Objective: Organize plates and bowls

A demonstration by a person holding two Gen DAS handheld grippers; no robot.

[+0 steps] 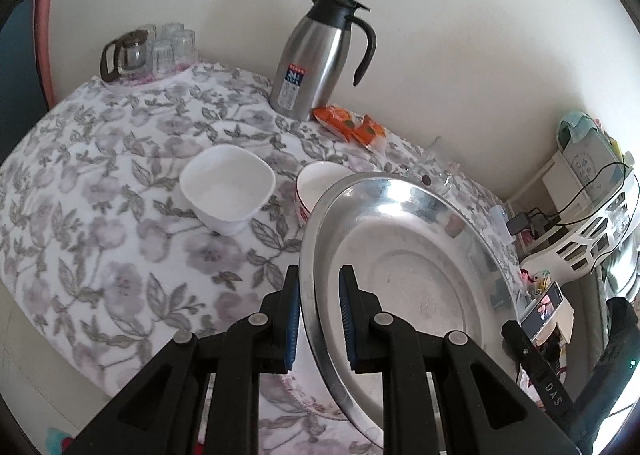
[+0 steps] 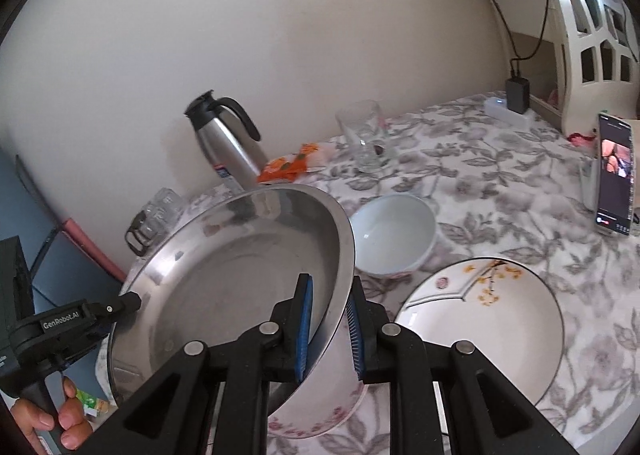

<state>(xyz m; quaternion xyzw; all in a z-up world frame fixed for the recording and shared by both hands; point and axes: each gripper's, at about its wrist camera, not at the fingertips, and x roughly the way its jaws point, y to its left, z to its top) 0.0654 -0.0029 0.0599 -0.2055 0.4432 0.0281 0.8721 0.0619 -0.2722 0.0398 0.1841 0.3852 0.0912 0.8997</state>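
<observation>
A large steel dish [image 1: 404, 251] hangs tilted over the flowered tablecloth [image 1: 100, 215], held at both sides. My left gripper [image 1: 320, 319] is shut on its left rim, and my right gripper [image 2: 330, 331] is shut on the right rim of the steel dish [image 2: 240, 275]. Under the dish shows a white bowl with pink flowers [image 2: 320, 411]; whether it is gripped too I cannot tell. On the cloth stand a square white bowl [image 1: 228, 187], a round white bowl [image 2: 394, 235] and a white plate with yellow flowers [image 2: 480, 327].
A steel thermos jug [image 1: 320, 55] and orange packets [image 1: 348, 123] sit by the wall. Upturned glasses and a glass pot [image 1: 152, 51] are at the far left corner. A tall glass [image 2: 362, 139], a propped phone [image 2: 614, 175] and a white shelf [image 2: 580, 27] stand to the right.
</observation>
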